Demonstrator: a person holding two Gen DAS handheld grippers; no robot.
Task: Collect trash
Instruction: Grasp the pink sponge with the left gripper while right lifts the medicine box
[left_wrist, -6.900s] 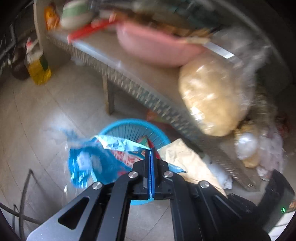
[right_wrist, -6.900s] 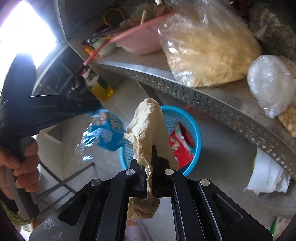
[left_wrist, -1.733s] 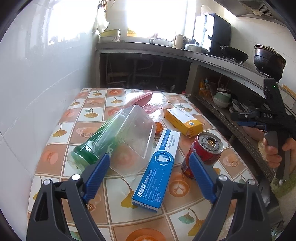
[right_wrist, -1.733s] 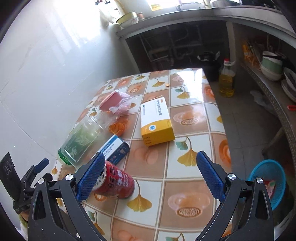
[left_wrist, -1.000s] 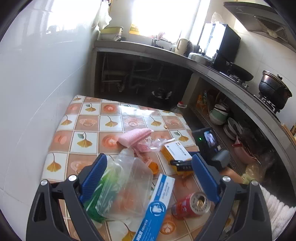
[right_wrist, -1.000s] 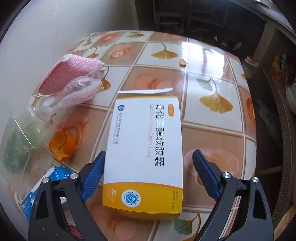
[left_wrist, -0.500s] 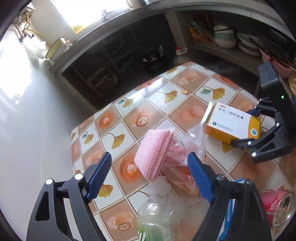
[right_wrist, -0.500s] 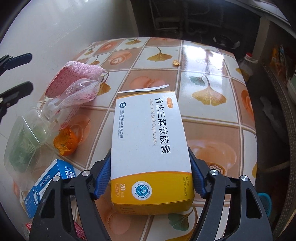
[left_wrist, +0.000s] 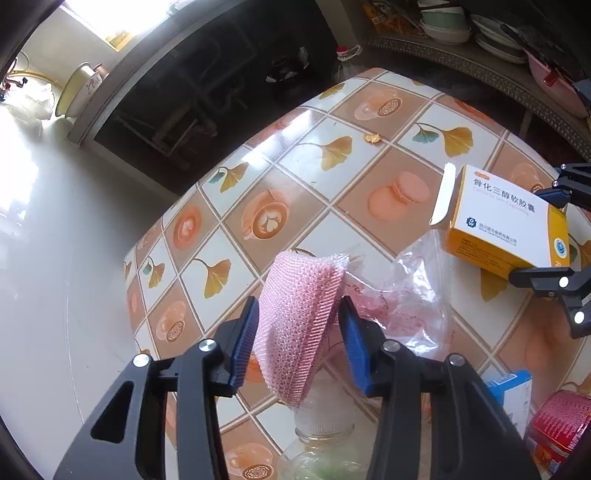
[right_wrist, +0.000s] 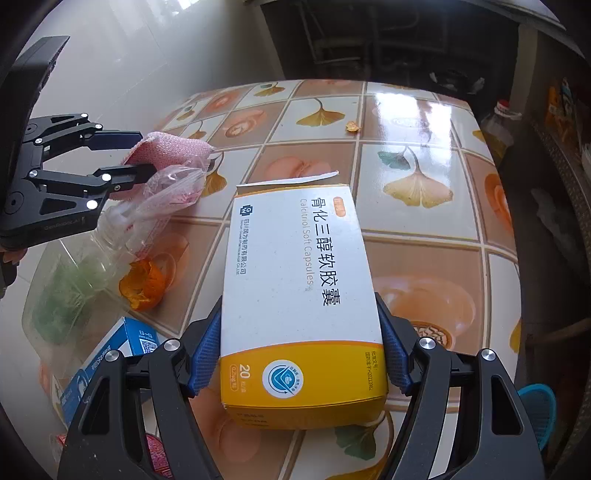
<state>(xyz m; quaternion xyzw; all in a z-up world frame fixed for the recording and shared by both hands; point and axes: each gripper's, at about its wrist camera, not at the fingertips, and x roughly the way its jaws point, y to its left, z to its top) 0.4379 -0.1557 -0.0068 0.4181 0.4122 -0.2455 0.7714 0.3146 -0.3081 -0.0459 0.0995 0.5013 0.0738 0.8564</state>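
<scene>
Left wrist view: the left gripper (left_wrist: 297, 325) has dropped from high over the table (left_wrist: 369, 177) onto the pink foam net (left_wrist: 299, 314), its jaws just closing until both pads touch it. Half a second ago they stood wide above it.

Right wrist view: the right gripper (right_wrist: 301, 354) clamps the yellow-and-white capsule box (right_wrist: 299, 295), still resting on the table. With 2 pieces gripped, I'd expect both to go to the blue basket (right_wrist: 537, 410) on the floor.
</scene>
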